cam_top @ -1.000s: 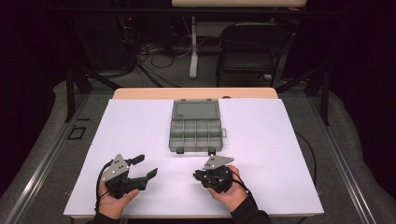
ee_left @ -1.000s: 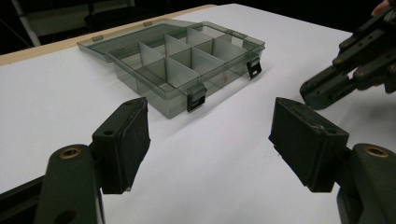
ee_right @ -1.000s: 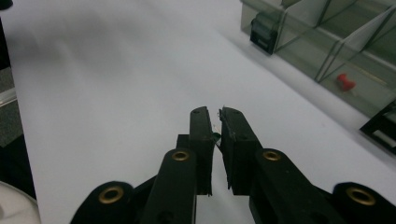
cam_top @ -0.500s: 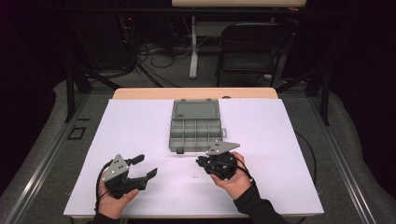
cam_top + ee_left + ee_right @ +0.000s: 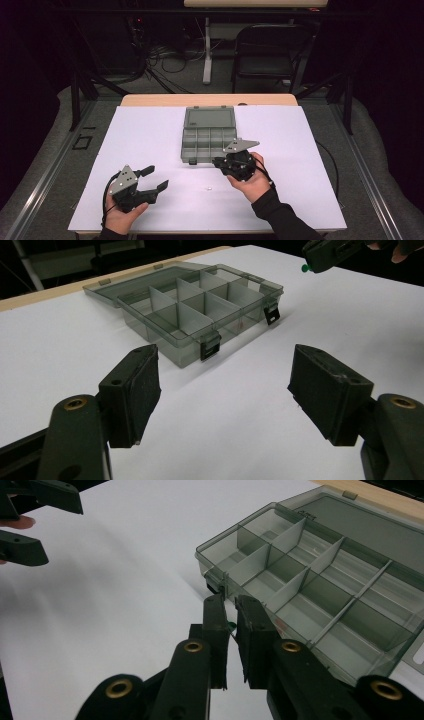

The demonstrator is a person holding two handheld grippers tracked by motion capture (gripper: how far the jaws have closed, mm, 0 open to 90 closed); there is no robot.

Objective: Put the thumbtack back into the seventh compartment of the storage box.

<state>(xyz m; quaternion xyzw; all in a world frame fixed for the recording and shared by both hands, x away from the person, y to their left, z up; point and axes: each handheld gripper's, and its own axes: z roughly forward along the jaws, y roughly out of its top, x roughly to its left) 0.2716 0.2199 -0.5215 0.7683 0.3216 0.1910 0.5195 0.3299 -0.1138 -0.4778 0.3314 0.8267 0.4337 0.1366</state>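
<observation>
- Right gripper (image 5: 231,625) pinches a tiny green-headed pin (image 5: 304,268) between nearly closed jaws, just beside the open smoky-grey plastic compartment box (image 5: 207,135).
- Left gripper (image 5: 152,181) is spread wide, holding nothing.
- Another small pale piece (image 5: 208,188) lies on the white table sheet (image 5: 150,135); the dropping-in looks not yet done.

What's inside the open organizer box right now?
The box has divided compartments that look empty, apart from a faint reddish speck in one near cell. The right gripper, pinching a small green thing, covers the nearest corner.
</observation>
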